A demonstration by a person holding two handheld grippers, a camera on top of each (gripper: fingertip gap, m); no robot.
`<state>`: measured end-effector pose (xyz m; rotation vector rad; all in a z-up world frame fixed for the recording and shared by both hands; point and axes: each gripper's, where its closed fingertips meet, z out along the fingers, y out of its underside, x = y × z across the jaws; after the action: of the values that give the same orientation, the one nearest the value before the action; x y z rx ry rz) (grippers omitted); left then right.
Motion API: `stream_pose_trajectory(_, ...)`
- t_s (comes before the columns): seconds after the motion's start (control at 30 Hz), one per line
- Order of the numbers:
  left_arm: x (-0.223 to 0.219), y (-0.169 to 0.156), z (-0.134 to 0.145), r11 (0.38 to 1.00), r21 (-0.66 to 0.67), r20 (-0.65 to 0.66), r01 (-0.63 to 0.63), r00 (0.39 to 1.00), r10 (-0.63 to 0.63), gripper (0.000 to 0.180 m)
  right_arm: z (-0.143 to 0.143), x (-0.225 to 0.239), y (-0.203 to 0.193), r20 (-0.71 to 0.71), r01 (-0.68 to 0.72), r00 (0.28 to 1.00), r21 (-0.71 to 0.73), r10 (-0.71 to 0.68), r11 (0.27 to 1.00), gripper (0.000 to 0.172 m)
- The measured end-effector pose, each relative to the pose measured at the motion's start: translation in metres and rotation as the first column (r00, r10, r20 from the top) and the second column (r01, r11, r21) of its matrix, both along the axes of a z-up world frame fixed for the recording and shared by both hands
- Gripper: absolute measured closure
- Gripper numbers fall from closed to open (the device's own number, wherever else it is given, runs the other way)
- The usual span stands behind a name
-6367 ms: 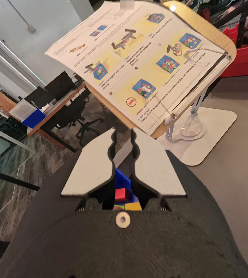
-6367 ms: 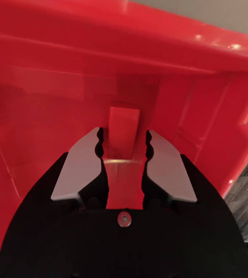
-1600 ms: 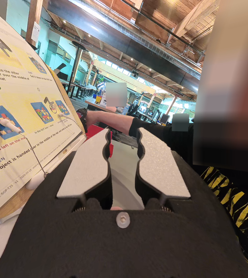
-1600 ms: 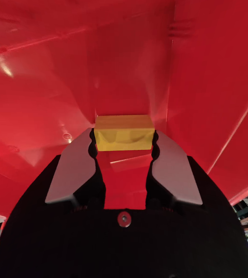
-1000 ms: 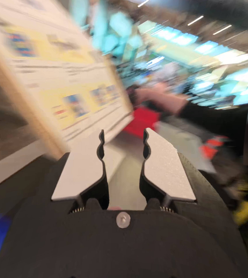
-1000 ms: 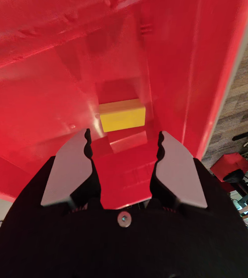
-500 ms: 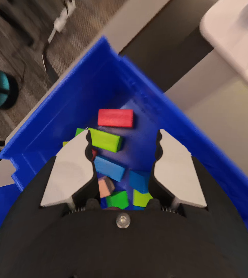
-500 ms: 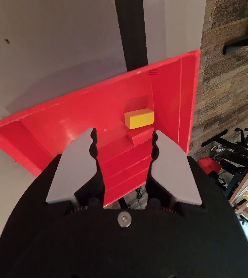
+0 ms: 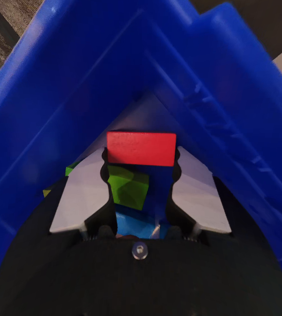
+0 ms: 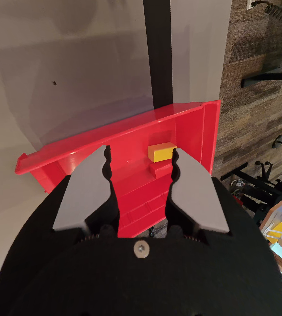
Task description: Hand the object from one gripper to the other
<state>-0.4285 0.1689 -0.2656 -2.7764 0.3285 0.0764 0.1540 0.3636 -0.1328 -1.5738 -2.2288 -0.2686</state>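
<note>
The left gripper (image 9: 141,150) reaches down into a blue bin (image 9: 54,95), and its two fingertips sit at the short ends of a red block (image 9: 141,148). The tips look to be touching the block on both sides, but whether they press on it cannot be told. Just behind the red block, between the fingers, lies a green block (image 9: 128,186), and a light blue block (image 9: 133,225) shows closer to the gripper body. The bin's walls close in around the fingers on both sides.

The right gripper (image 10: 140,152) hangs with its fingers spread wide and nothing between them. Past the tips sits a red bin (image 10: 102,136) on a grey table (image 10: 51,59). A yellow block (image 10: 160,153) lies in the bin's far right corner, with another red block (image 10: 159,169) just in front of it.
</note>
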Motion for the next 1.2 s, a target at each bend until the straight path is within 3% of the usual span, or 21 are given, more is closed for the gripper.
stream_pose_trajectory(0.17, 0.004, 0.000, 0.022, 0.994, 0.107, 0.033, -0.026, 0.999, 0.023, 0.108, 0.022, -0.018, -0.017, -0.113, -0.021, 0.993, 0.021, 0.023, 1.000, 0.107)
stream_pose_trajectory(0.3, 0.027, -0.004, 0.096, 0.919, 0.395, 0.126, -0.007, 0.991, -0.047, 0.108, 0.063, -0.057, -0.060, -0.376, -0.116, 0.922, -0.036, 0.094, 0.993, 0.109)
stream_pose_trajectory(0.43, 0.101, -0.015, 0.200, 0.662, 0.739, 0.146, 0.123, 0.931, -0.336, 0.108, 0.105, -0.116, -0.125, -0.621, -0.287, 0.766, -0.094, 0.169, 0.953, 0.101)
stream_pose_trajectory(0.5, 0.144, -0.024, 0.241, 0.517, 0.838, 0.101, 0.175, 0.881, -0.462, 0.108, 0.125, -0.147, -0.158, -0.721, -0.374, 0.668, -0.109, 0.185, 0.921, 0.100)
stream_pose_trajectory(0.6, 0.212, -0.041, 0.286, 0.323, 0.928, 0.072, 0.188, 0.757, -0.649, 0.108, 0.152, -0.190, -0.201, -0.842, -0.486, 0.517, -0.142, 0.153, 0.862, 0.093)
stream_pose_trajectory(0.7, 0.258, -0.049, 0.302, 0.236, 0.956, 0.054, 0.176, 0.683, -0.728, 0.108, 0.172, -0.222, -0.235, -0.921, -0.585, 0.372, -0.138, 0.114, 0.799, 0.086)
stream_pose_trajectory(0.8, 0.291, -0.055, 0.306, 0.191, 0.970, 0.059, 0.153, 0.610, -0.790, 0.108, 0.180, -0.246, -0.251, -0.955, -0.624, 0.285, -0.117, 0.085, 0.773, 0.086)
stream_pose_trajectory(0.97, 0.314, -0.057, 0.305, 0.185, 0.977, 0.103, 0.106, 0.525, -0.845, 0.108, 0.177, -0.269, -0.264, -0.970, -0.673, 0.241, -0.150, 0.023, 0.725, 0.085)
stream_pose_trajectory(1.2, 0.319, -0.057, 0.302, 0.181, 0.976, 0.095, 0.122, 0.509, -0.855, 0.108, 0.177, -0.280, -0.266, -0.978, -0.703, 0.196, -0.195, -0.077, 0.684, 0.090)
